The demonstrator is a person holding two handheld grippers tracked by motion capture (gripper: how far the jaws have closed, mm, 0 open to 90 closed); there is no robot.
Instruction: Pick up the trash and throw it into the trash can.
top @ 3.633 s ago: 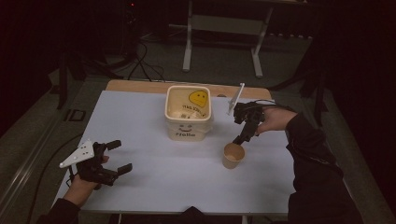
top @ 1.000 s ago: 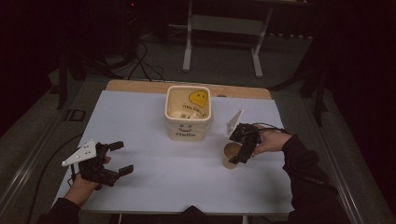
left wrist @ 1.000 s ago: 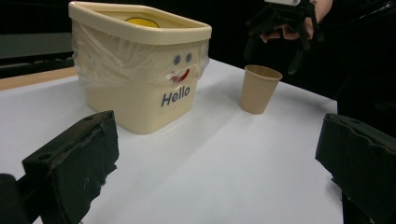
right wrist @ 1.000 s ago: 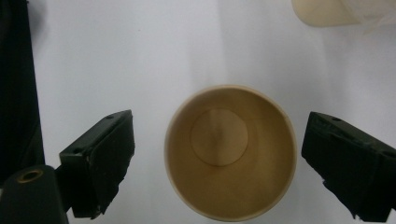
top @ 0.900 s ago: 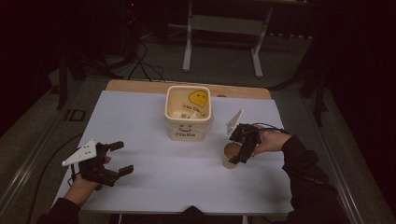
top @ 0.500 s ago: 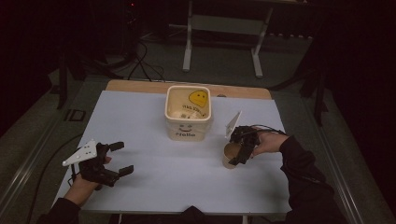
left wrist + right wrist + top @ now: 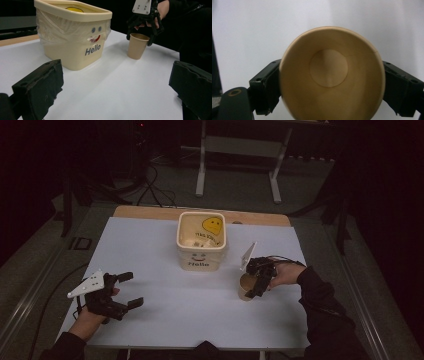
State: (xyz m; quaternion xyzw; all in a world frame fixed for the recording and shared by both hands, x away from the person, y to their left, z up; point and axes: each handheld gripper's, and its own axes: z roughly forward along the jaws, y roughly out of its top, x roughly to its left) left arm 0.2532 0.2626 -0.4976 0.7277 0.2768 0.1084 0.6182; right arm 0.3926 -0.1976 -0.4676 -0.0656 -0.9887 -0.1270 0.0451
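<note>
The right gripper (image 7: 259, 281) is down over the brown paper cup (image 7: 246, 288), which stands upright on the white table (image 7: 200, 320), near the front right corner of the cream tub (image 7: 201, 242). In the right gripper view, 1 black jaw sits on each side of the cup (image 7: 332, 75), close against its wall. The jaws have just been closing w/ the cup between them. Looks like they touch the wall now, so I think the grab is just made, but I can't be 100% sure the pinch is firm.

So the reach is done and the grab is about done. Lifting the cup and taking it somewhere is left, maybe to the tub, but that's only a guess.

The left gripper (image 7: 122, 291) rests on the table at the front left, well apart from the tub. Its 2 jaws are spread wide w/ nothing between them.

What's in stuff:
- Cup: empty. You can see right down to its round bottom.
- Tub (image 7: 72, 37): has a clear plastic bag as a liner, a smiley face and "Hello" on its side, and a yellow face shape inside near the back wall. Some pale bits lie at the bottom, too small to tell what they are
</note>
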